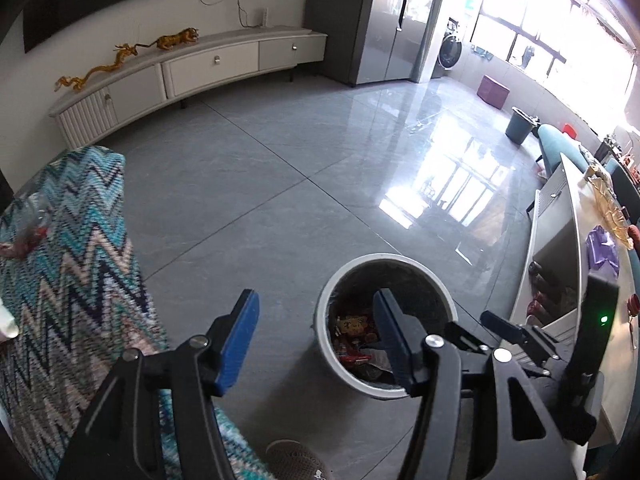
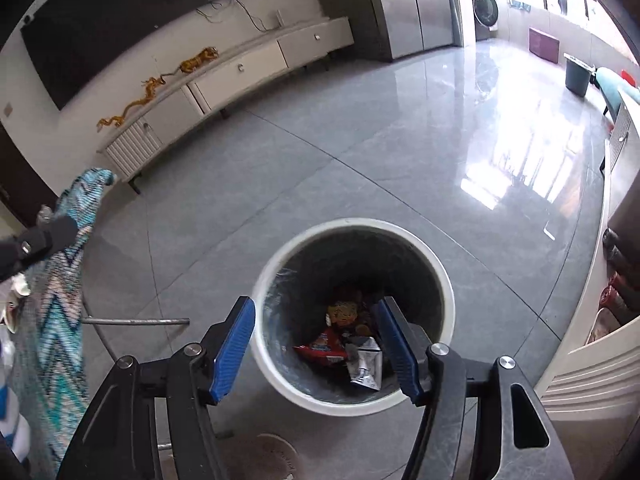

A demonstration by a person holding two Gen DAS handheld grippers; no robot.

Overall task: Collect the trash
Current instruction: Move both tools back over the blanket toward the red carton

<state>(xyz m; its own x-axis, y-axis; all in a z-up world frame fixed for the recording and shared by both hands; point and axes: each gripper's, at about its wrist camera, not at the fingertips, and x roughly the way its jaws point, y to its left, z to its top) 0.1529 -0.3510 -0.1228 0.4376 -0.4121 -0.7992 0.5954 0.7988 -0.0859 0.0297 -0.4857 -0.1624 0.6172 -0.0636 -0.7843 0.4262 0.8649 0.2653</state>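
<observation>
While both hand-held grippers gape, zigzag cloth [image 1: 72,280] flanks the bin [image 2: 444,280].

home living room, tv console [image 1: 212,66], wall tv [image 2: 132,20]

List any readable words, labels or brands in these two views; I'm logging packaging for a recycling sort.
None can be read.
Red and yellow wrappers in the trash bin: printed, but too blurred.
Silver pouch: no legible text.
Round floor mat near the bottom edge: faint lettering, too small.
Both grippers, left and right, are open and unmarked.
</observation>
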